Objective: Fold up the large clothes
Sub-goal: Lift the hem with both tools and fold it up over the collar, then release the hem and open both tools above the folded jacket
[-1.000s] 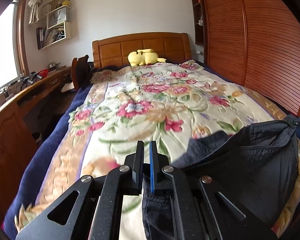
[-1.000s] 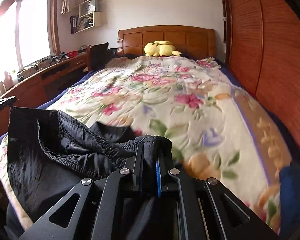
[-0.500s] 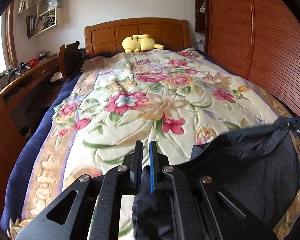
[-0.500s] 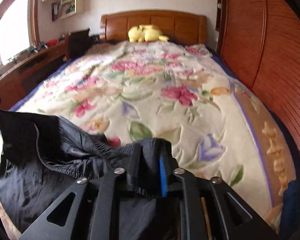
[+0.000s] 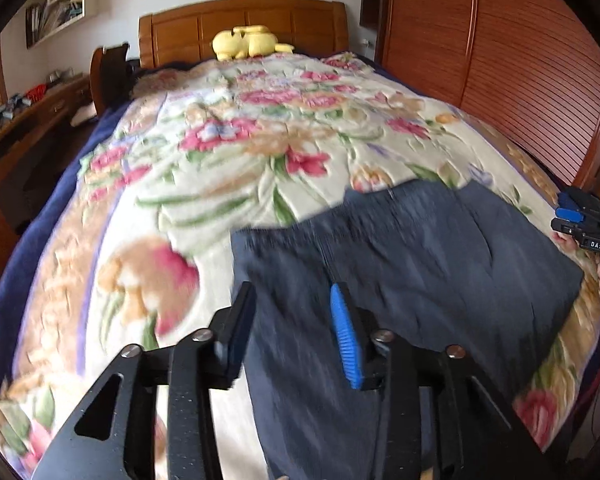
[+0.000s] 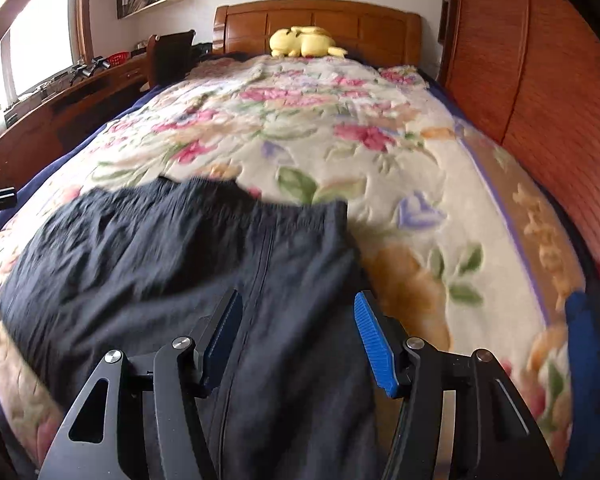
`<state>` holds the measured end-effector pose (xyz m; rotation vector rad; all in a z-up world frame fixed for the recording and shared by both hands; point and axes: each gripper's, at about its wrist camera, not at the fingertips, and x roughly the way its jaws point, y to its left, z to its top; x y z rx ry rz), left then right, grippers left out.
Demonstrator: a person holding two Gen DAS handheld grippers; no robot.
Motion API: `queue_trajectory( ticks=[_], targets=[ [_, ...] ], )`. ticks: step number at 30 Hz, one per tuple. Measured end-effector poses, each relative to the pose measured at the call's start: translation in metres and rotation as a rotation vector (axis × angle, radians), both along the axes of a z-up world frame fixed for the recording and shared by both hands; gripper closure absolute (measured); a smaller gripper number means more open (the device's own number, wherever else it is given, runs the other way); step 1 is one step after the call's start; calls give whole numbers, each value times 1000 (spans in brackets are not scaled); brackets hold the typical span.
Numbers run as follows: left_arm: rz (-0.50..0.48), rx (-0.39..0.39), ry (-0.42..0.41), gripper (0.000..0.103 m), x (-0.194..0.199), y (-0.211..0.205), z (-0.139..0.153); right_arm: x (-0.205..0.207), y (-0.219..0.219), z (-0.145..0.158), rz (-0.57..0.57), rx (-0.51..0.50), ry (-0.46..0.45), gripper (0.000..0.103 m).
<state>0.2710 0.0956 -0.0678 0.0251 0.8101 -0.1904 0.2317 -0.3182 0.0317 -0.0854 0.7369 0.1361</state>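
Both sets of jaws are opening right now. The left gripper (image 5: 290, 322) has its blue-padded fingers apart with the dark navy, thin, slightly crinkly garment (image 5: 420, 264) lying below and between them, and the pads aren't pressing on the cloth. Same with the right gripper (image 6: 298, 332): jaws spreading, fabric under the gap, nothing pinched. So I'd call this the release at the end of laying the piece down, not a fold yet.

The garment sits flat-ish on the near end of the floral fleece blanket (image 5: 228, 152) that covers the bed. In the right wrist view you can see a gathered, elastic-looking edge (image 6: 204, 188) on the side facing the wooden headboard (image 5: 240, 24), plus a seam running down toward the jaws, so probably trousers or similar, though it's blurry.

Next move, I'd guess: back both grippers off, smooth it out, then re-pinch one edge or corner each to carry the first fold over. Thin cloth like this will probably need a low pinch so the blanket's pile doesn't get grabbed too.

Nothing much in the way. A yellow plush toy (image 5: 248, 42) is right up by the headboard, well apart from the garment. The slatted wooden wardrobe (image 5: 500, 60) runs along the right of the bed and a wooden desk (image 6: 60, 104) along the left, both clear of the work area.
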Motion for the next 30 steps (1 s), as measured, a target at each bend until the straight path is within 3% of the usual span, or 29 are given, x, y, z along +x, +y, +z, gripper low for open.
queue_trajectory(
  ticks=[11, 19, 24, 30],
  targets=[
    [7, 25, 99, 48, -61, 5, -46, -54, -10, -14, -19, 18, 58, 43],
    [36, -4, 139, 48, -84, 14, -66, -57, -16, -23, -35, 36, 89, 41],
    [61, -17, 169, 48, -86, 20, -80, -53, -16, -31, -51, 26, 108, 32],
    [64, -23, 202, 48, -84, 18, -96, -46, -22, -44, -83, 51, 147, 31]
  ],
)
